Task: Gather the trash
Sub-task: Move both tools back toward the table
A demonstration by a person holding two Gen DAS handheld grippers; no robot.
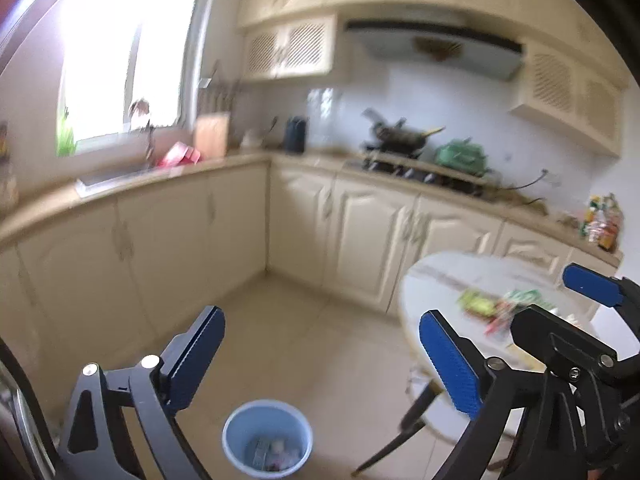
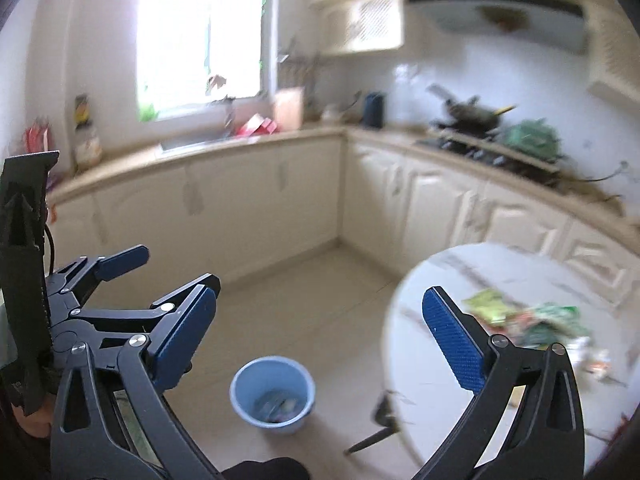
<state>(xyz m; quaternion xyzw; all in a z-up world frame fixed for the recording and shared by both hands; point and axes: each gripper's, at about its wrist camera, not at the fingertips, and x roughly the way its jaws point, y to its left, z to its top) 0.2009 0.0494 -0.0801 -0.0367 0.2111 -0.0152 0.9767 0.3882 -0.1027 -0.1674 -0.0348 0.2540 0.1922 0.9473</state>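
A light blue bin (image 1: 267,440) stands on the tiled floor with some trash inside; it also shows in the right wrist view (image 2: 273,394). Several green and red wrappers (image 1: 500,304) lie on the round white table (image 1: 432,284), also in the right wrist view (image 2: 524,318) on the table (image 2: 420,344). My left gripper (image 1: 320,360) is open and empty, held above the floor and bin. My right gripper (image 2: 320,340) is open and empty, left of the table. The right gripper also shows at the right edge of the left wrist view (image 1: 508,312).
L-shaped cream cabinets with a beige counter (image 1: 168,184) run along the back. A sink (image 2: 196,144) lies under the window, and a stove with a wok (image 1: 400,140) stands at the right. Dark table legs (image 1: 400,436) reach toward the bin.
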